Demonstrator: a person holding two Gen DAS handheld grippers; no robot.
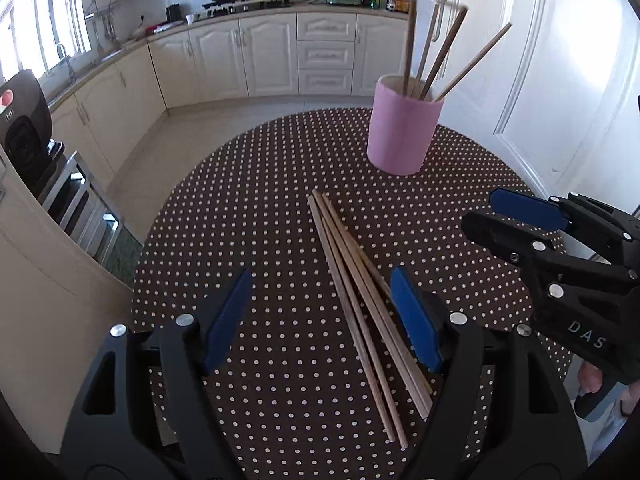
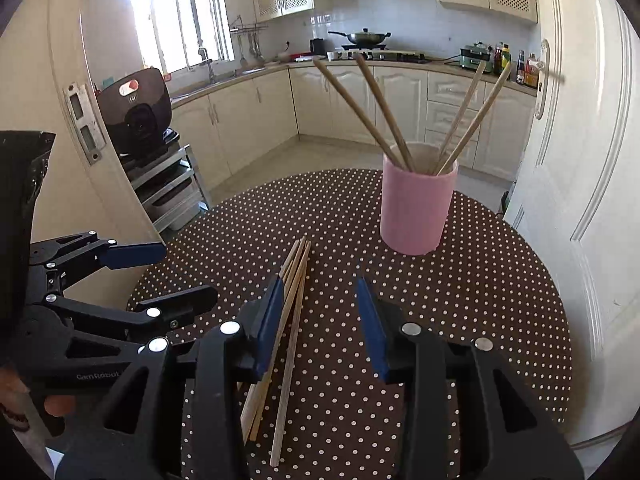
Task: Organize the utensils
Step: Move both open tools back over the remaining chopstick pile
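Observation:
Several loose wooden chopsticks (image 1: 360, 300) (image 2: 294, 300) lie in a bundle on the brown dotted table (image 1: 260, 200) (image 2: 480, 300). A pink cup (image 1: 400, 136) (image 2: 416, 212) stands behind them, holding several upright chopsticks (image 1: 440, 52) (image 2: 376, 108). My left gripper (image 1: 320, 320) (image 2: 168, 276) is wide open above the table, and the bundle runs just inside its right finger. My right gripper (image 2: 322, 320) (image 1: 480, 208) is open too, with the bundle lying under its left finger; nothing is pinched between the pads.
The round table's edge curves close on the left and far side. A white door (image 2: 580, 160) stands right of the table and a rack with a dark appliance (image 2: 140, 112) to the left. Kitchen cabinets (image 1: 280, 56) line the back.

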